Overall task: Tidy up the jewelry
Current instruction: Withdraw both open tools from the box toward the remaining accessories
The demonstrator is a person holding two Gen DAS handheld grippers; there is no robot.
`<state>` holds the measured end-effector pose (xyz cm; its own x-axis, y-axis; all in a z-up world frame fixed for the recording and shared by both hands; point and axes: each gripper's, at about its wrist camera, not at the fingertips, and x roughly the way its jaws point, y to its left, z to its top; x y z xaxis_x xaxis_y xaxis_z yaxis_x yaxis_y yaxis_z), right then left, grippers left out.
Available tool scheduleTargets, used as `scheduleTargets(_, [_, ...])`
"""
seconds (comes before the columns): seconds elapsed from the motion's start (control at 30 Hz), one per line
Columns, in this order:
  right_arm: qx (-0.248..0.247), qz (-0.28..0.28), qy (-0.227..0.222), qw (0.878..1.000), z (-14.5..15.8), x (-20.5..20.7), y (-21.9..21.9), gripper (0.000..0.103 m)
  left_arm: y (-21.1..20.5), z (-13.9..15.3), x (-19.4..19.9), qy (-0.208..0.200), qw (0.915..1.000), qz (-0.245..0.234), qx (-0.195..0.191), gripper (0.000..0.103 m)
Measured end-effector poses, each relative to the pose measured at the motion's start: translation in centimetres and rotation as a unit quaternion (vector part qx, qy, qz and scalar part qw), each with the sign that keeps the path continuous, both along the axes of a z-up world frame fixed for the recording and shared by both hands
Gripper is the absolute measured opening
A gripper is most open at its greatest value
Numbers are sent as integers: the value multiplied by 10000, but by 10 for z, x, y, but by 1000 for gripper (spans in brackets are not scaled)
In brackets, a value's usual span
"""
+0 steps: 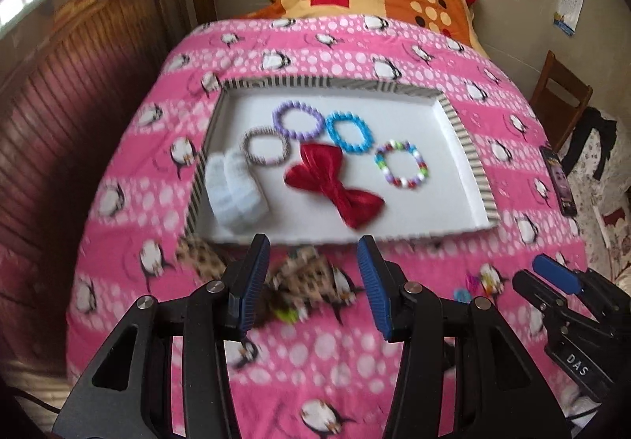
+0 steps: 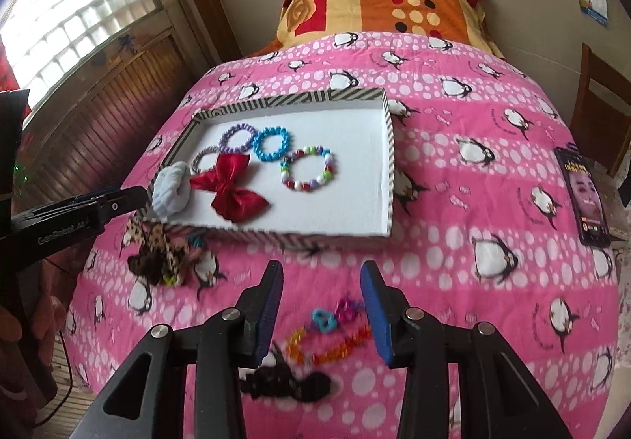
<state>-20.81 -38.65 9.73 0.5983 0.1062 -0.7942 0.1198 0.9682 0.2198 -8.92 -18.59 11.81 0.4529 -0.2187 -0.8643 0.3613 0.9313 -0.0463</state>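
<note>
Gaping empty, the right hand-held gripper (image 2: 321, 305) alone shows orange beads (image 2: 331, 346); left hand-held gripper (image 1: 313, 281) likewise released.

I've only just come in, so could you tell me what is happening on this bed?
A person is sorting jewelry into a striped tray on a pink penguin quilt, with a gripper in each hand. The tray already holds four bead bracelets, a red bow and a white scrunchie. Both grippers are open and empty: the left gripper hovers over a leopard-print bow, the right gripper over a colourful bead chain. A black hair piece also lies outside the tray.
</note>
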Motion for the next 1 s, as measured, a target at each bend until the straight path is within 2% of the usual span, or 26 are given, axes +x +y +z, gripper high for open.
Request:
scheduleTargets(0.17, [20,21,83,10000,-7,-21,1,40,3,-11,-25,289,9996,-25,-64,46])
scheduleTargets(0.43, [57,-5,209,9998,-20,-51,-7,40,9,-25,-55,526,9986,-12,-54,46])
scheduleTargets(0.7, [66,-4,334,9994,-30,-68,-13,40,19,-38,-72,723,9974,65,21,46])
scheduleTargets(1.0, [62,24,349,9994,-32,-75,-16,40,32,-40,-80,753,9970,195,45,46])
